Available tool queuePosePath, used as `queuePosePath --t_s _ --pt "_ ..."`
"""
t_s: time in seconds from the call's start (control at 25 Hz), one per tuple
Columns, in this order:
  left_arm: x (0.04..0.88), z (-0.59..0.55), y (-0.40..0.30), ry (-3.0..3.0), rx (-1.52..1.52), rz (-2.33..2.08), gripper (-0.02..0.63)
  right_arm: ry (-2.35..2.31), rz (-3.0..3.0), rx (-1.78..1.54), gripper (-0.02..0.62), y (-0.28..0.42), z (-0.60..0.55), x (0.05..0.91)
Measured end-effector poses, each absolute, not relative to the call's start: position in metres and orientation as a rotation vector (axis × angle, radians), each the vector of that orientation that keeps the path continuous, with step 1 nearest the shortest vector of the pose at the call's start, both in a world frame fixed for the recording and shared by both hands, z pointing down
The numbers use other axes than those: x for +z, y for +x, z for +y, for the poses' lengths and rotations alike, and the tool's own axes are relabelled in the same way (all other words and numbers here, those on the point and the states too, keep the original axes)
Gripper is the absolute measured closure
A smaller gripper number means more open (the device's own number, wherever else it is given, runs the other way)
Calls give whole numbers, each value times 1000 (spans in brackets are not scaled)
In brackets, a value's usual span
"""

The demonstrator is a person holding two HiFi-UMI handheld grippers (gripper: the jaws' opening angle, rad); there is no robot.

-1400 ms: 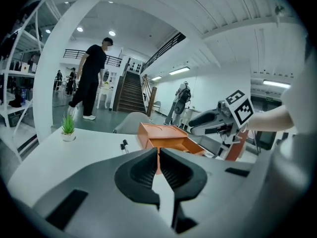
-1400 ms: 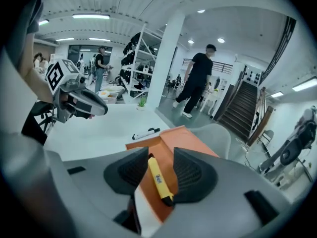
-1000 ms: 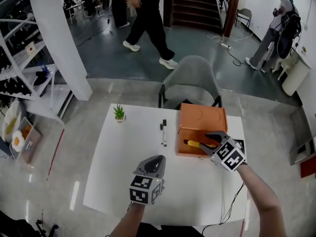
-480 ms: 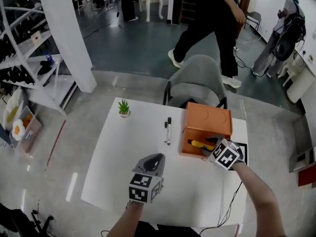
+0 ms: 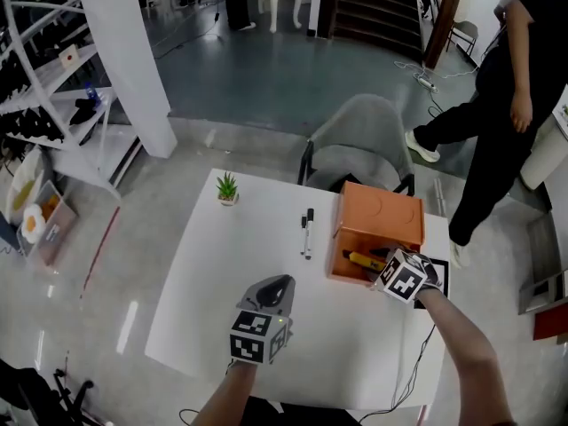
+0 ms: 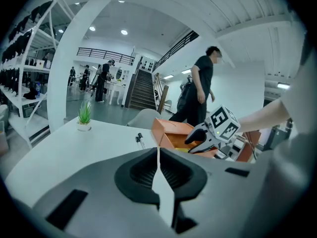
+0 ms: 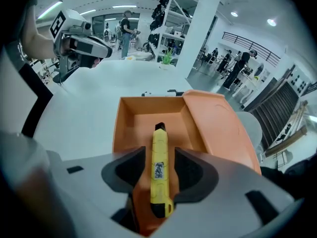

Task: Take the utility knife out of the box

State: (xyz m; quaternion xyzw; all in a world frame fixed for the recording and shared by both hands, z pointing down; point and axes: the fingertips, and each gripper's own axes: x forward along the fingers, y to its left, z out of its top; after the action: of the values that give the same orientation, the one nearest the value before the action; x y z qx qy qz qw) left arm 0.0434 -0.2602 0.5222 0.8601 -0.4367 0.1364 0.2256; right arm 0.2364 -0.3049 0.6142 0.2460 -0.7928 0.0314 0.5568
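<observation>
Smooth yellow plastic, black-capped at both ends and carrying a small printed label, makes up the utility knife [image 7: 159, 167]. The orange box [image 7: 143, 118] looks matt, its material hard to tell. The white table [image 5: 231, 300] is smooth with a faint sheen, the grey chair [image 5: 355, 140] appears matt, and the pale floor [image 5: 133, 229] is glossy and reflective.

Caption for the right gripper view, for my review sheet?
Right gripper, fingers opening, straddles the yellow utility knife in the orange box, not yet gripping.
</observation>
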Motion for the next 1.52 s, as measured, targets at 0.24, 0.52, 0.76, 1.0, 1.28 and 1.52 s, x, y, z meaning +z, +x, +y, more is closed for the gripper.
queuePosePath --t_s 0.24,0.52,0.76,1.0,1.28,1.52 --pt "525 -264 38 2357 368 -1217 586 541 -1864 96 416 231 -309 623" --pt "526 -267 32 2337 361 -1227 586 465 -1773 83 393 235 -309 633" --pt "531 -270 30 2331 359 -1225 586 453 -1783 114 414 235 -307 637" --pt "533 -270 33 2323 365 -1206 586 421 -1831 161 447 233 -304 638" --pt "538 -269 36 2314 371 -1190 586 431 -1903 294 463 235 -306 639" --pt "543 -266 39 2304 364 -1165 586 434 -1905 305 463 235 -307 640"
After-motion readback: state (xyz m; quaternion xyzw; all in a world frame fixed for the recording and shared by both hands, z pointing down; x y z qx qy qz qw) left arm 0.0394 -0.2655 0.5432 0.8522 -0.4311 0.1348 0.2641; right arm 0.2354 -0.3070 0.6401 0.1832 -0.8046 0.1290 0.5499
